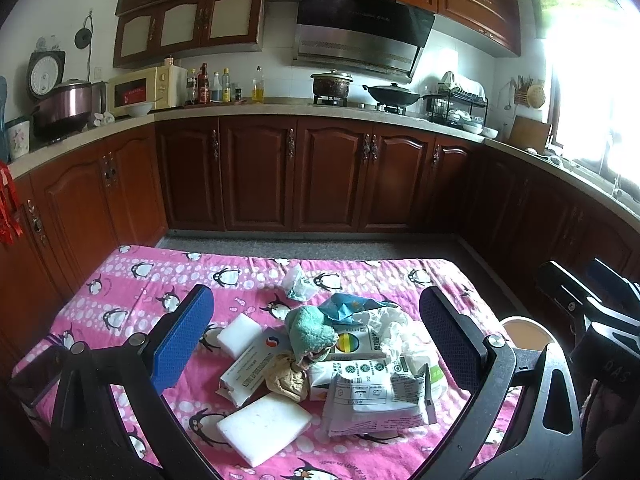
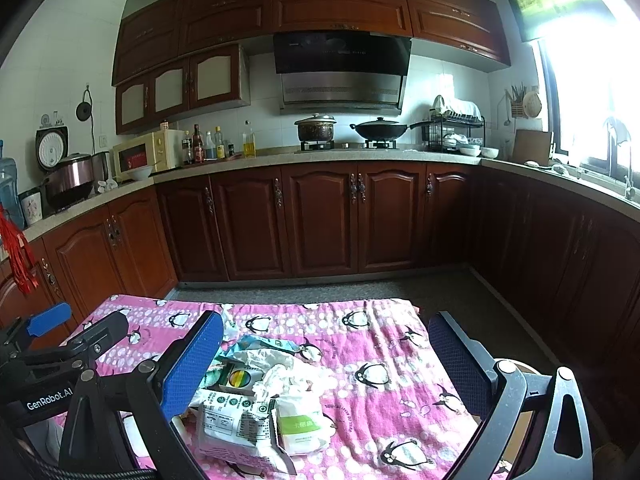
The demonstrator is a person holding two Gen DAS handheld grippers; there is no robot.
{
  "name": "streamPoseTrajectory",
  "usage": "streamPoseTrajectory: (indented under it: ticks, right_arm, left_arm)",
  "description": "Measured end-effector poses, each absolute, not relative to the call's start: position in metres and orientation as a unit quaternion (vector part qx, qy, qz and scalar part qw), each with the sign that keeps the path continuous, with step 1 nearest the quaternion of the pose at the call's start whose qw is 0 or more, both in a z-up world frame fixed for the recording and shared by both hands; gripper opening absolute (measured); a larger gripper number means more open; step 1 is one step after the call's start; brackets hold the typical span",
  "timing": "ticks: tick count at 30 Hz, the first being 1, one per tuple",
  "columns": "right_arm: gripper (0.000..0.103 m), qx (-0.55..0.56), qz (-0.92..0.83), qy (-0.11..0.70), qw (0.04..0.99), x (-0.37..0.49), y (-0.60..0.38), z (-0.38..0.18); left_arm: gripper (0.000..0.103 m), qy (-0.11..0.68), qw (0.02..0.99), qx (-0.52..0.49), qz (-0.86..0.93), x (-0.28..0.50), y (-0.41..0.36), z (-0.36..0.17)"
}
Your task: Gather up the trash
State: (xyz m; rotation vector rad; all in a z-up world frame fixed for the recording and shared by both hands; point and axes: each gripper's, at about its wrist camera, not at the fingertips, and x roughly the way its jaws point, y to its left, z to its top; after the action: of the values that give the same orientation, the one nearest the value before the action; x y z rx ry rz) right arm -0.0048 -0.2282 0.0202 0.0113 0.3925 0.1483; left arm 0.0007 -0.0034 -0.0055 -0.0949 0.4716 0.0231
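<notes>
Nearest the left wrist camera lies a flat white foam block (image 1: 264, 428), at the near edge of a heap of trash on the pink penguin-print cloth (image 1: 132, 292) covering the surface. Behind it sit a white printed plastic packet (image 1: 372, 400), a crumpled brown paper wad (image 1: 286, 380), a fuzzy teal cloth (image 1: 310, 330), crumpled white tissue (image 1: 394, 328) and a second white foam block (image 1: 240, 332). Both tools hang above the heap with nothing held: the left hand-held gripper (image 1: 316, 336) has its jaws spread wide around the pile, and the right hand-held gripper (image 2: 326, 364) is equally wide open over the packet and tissue. No bin is clearly identifiable; a round tan rim (image 1: 524, 332) beside the surface may be one. For a good pick, I would lower one gripper onto a single piece on top, such as the tissue or the packet's raised edge, and close squarely; the loose pile probably shifts if grabbed from beneath.
</notes>
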Motion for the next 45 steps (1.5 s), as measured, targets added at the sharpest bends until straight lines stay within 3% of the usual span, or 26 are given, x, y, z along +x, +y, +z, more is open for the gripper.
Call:
streamPoseTrajectory:
  ticks: [45]
  right_arm:
    - [0.102,0.01,0.067,0.208,0.976,-0.0006,-0.2369,0.0162]
  left_arm:
    - [0.102,0.242,0.969,-0.051,0.019,0.0051,0.0026,-0.0133]
